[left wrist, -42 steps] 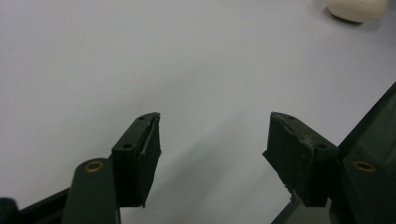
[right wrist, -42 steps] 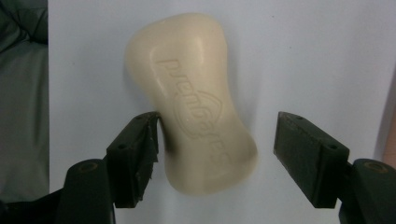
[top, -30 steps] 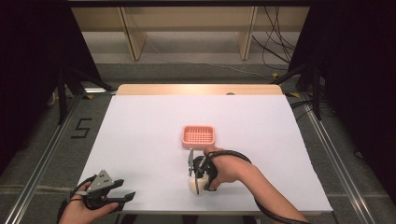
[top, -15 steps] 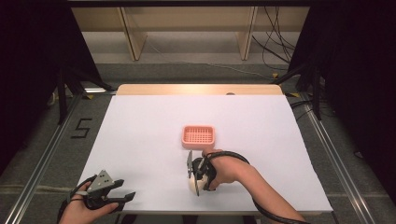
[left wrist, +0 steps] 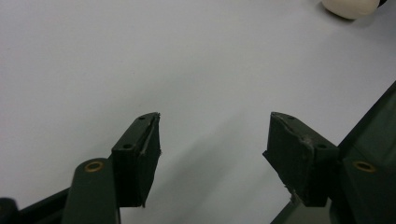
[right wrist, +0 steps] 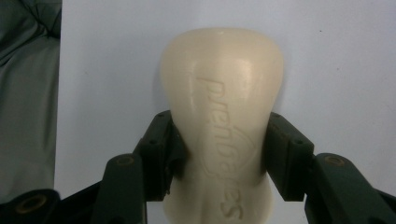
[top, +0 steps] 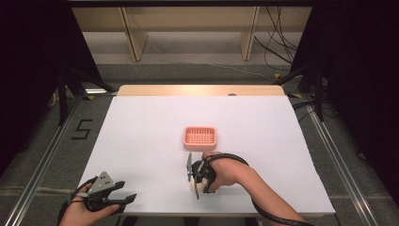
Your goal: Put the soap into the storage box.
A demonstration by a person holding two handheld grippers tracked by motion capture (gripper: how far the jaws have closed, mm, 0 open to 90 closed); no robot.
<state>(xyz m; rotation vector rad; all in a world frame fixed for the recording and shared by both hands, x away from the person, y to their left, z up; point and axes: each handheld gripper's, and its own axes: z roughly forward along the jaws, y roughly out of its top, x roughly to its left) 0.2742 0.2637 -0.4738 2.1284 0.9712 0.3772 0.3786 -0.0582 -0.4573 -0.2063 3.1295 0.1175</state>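
A cream soap bar with raised lettering lies on the white table near its front edge. My right gripper is shut on the bar's sides. In the high view this right gripper points toward the person, with the soap bar just showing between its jaws. A pink slotted soap dish sits a short way beyond it, at the table's middle. My left gripper rests at the front left corner, open and holding nothing. From the left gripper, the soap bar shows far off.
A wooden strip runs along the table's far edge, with shelving legs and cables on the floor behind. Metal rails flank the table on both sides. White tabletop surrounds the soap dish.
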